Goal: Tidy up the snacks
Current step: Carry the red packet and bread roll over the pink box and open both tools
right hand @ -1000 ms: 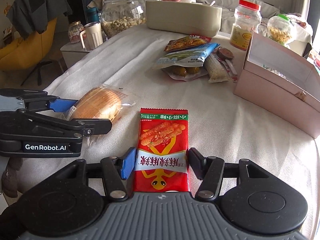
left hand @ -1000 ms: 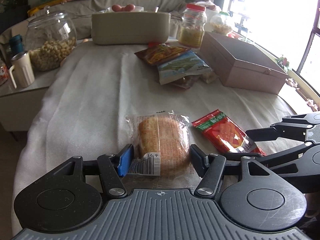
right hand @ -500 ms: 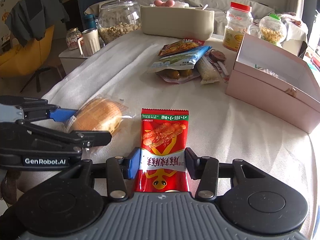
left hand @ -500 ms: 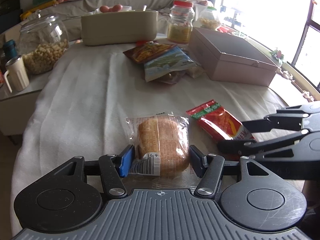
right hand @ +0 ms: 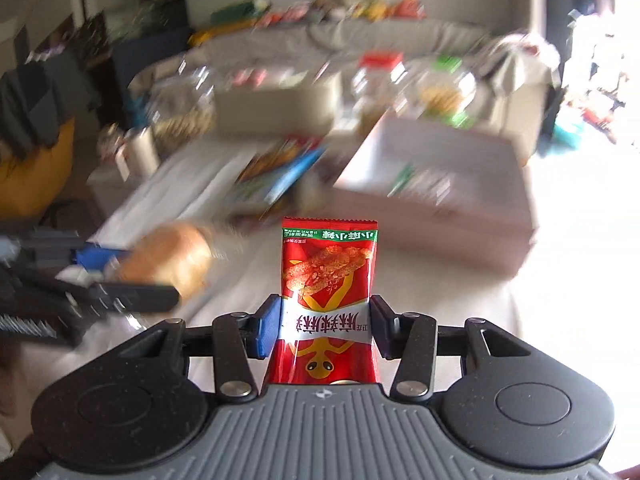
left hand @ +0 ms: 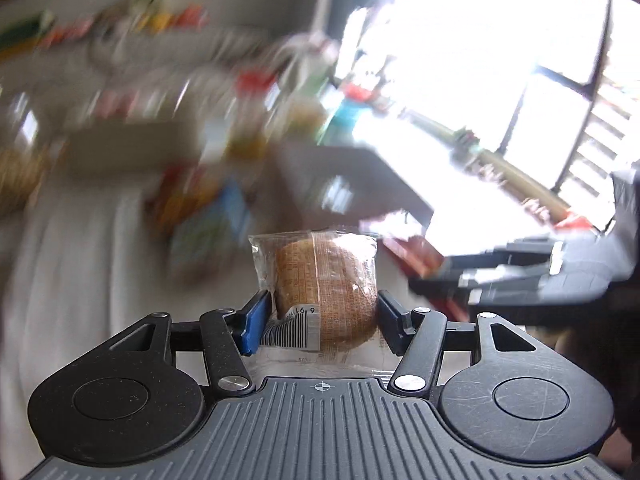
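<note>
Between the pads of the left tongs [left hand: 320, 320] sits a wrapped bread roll [left hand: 326, 288], pinched on both sides. The roll is round and golden-brown, sealed in clear film with a centre seam and a white barcode label at its near end. The jaws of the left tongs have just been closing a little, with the roll between them.

The right tongs [right hand: 325, 326] pinch a red snack packet [right hand: 326, 300] at its lower half. The packet stands upright ahead of the tongs and is glossy red with a green band across its top edge, a picture of fried sticks, a white band of printed characters and a yellow figure near the bottom. Both items are clear of the surface.

Beyond and below both tongs lies the tabletop [right hand: 440, 312], covered in a white cloth. Ahead of the right tongs, slightly right, stands a pink box [right hand: 440, 200]; ahead and left lies a heap of snack bags [right hand: 280, 176]. Further off are jars, one with a red lid [right hand: 380, 76], all blurred. A sofa [right hand: 360, 36] runs along the far wall, and bright windows lie to the right.
</note>
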